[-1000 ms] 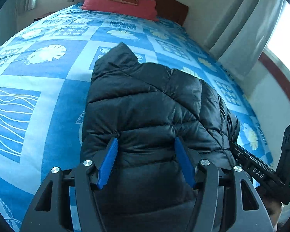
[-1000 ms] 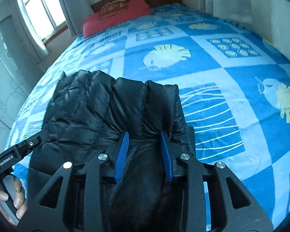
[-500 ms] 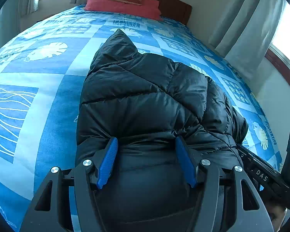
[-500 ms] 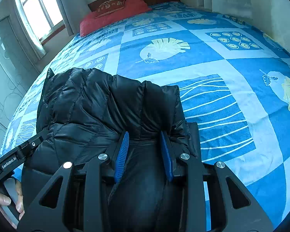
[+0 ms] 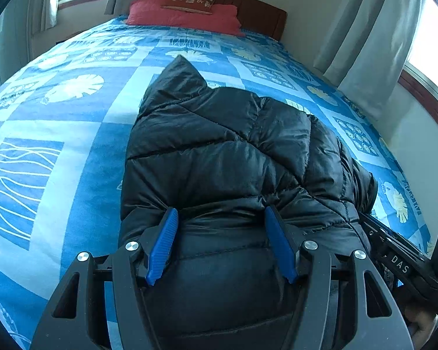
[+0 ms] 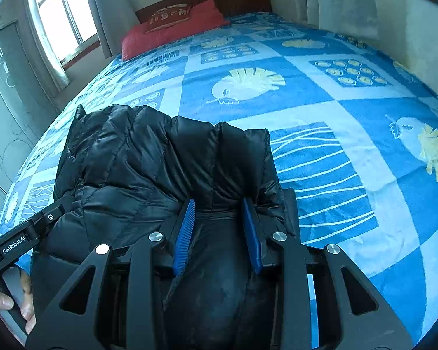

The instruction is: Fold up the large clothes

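Note:
A black quilted puffer jacket (image 5: 219, 157) lies bunched on the blue patterned bed; it also shows in the right wrist view (image 6: 149, 163). My left gripper (image 5: 220, 215) has its blue pads wide apart, with the jacket's near edge bulging between them. My right gripper (image 6: 219, 207) has its blue pads closer together, pinching a fold of the jacket's near right part. The right gripper's body shows at the left wrist view's right edge (image 5: 400, 262), the left gripper's body at the right wrist view's left edge (image 6: 23, 239).
The bed (image 5: 58, 116) carries a blue and white leaf-pattern cover. Red pillows (image 5: 184, 14) lie at the wooden headboard. Curtains and a window (image 5: 365, 43) stand along the right side, and a wall (image 6: 408, 20) borders the bed.
Both grippers have drawn the jacket's near edge towards the foot of the bed and dropped lower; the jacket has stretched longer and its collar end points at the pillows.

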`<state>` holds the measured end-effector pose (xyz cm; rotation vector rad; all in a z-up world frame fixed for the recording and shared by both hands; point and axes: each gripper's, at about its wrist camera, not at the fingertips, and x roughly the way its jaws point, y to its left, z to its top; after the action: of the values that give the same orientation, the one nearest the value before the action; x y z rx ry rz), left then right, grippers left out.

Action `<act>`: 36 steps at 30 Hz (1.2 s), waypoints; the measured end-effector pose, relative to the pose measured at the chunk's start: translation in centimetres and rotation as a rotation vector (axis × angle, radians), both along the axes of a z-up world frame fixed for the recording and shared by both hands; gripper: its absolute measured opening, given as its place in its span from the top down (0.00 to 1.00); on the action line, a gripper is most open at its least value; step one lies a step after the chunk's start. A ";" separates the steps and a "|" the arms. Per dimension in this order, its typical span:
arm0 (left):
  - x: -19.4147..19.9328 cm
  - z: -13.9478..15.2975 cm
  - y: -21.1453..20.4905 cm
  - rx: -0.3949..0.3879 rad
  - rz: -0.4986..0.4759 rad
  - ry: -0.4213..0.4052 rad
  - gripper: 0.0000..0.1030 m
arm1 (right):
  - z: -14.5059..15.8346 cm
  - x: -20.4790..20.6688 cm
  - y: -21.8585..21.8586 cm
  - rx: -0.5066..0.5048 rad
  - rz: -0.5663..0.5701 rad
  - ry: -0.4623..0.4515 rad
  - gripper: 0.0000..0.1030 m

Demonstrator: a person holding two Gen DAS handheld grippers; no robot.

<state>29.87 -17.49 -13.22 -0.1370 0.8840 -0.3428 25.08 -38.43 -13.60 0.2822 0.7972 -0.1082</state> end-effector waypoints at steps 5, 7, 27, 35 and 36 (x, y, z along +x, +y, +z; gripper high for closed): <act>-0.5 1.6 0.7 -0.004 0.014 0.003 0.40 | 2.0 -1.7 0.3 -0.012 -0.021 -0.032 0.54; -0.8 2.2 1.8 -0.042 0.052 0.020 0.40 | 2.9 -2.3 0.2 -0.015 -0.040 -0.051 0.48; -1.7 -4.0 8.4 -0.519 0.089 0.260 0.10 | -4.8 -3.5 -7.1 0.669 -0.094 0.020 0.12; -1.0 -5.1 7.8 -0.571 0.031 0.322 0.10 | -4.9 -2.5 -5.5 0.684 0.007 0.032 0.38; -1.0 -4.9 7.6 -0.567 0.026 0.320 0.11 | -4.8 -2.7 -5.4 0.696 0.011 0.021 0.45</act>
<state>28.83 -9.89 -18.14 -0.7432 1.0804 -0.5508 22.42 -43.80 -18.36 0.9342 0.8383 0.1842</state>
